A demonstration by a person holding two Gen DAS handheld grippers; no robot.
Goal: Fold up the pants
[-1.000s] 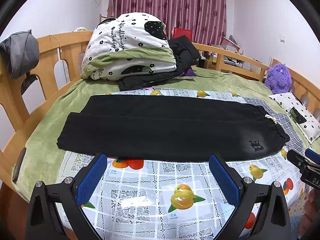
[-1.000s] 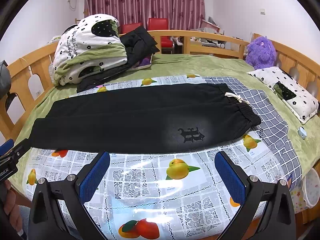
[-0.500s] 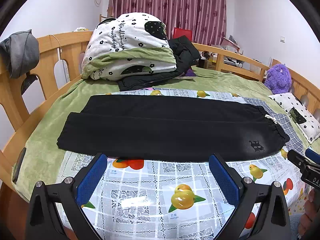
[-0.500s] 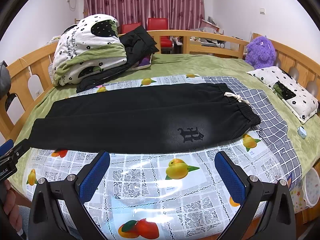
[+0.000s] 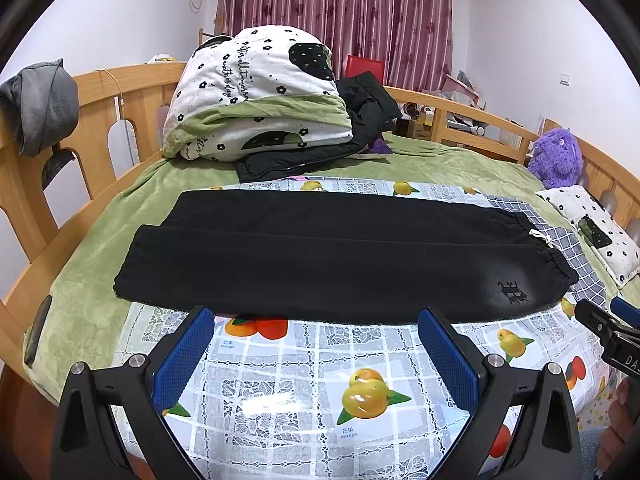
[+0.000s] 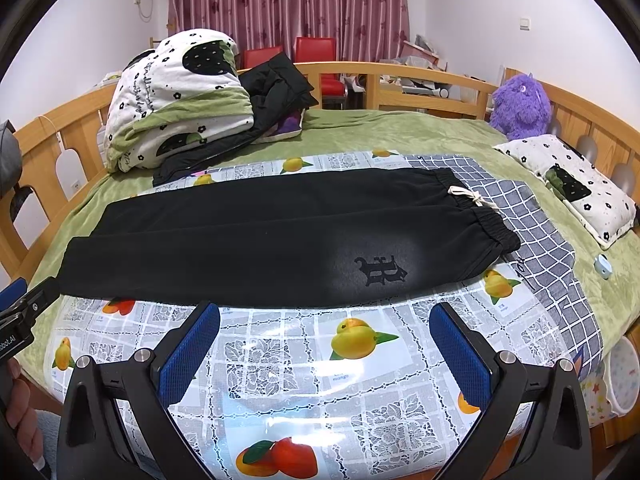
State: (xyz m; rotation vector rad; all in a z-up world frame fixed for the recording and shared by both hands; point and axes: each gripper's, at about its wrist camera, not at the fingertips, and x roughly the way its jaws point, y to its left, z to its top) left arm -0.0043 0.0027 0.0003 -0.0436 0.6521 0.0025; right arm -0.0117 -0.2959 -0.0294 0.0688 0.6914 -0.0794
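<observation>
Black pants lie flat across the bed on a fruit-print plastic sheet, one leg folded over the other, waistband with a white drawstring to the right and cuffs to the left. They also show in the right wrist view, with a printed logo near the waist. My left gripper is open and empty, just short of the pants' near edge. My right gripper is open and empty, also just short of the near edge, near the logo.
A folded floral quilt and a black jacket sit at the back left. A purple plush toy and a spotted pillow lie to the right. Wooden bed rails surround the green blanket.
</observation>
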